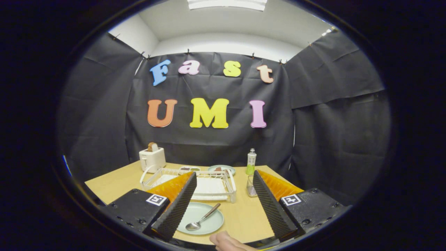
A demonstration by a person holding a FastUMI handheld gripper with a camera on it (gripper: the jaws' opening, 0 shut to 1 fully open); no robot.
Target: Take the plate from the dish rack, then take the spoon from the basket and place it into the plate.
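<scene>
Metal spoon lies in plate (near table edge); claw apart, empty.

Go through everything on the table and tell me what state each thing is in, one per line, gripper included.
gripper: open, fingers wide apart, holding nothing
plate: flat on the table, between the fingers, in front of the rack
spoon: lying in the plate, bowl near, handle toward the rack
dish rack: upright, no dishes visible inside
toaster: bread sticking up from the slot
green bottle: upright, capped
far plate: something dark on it
</scene>
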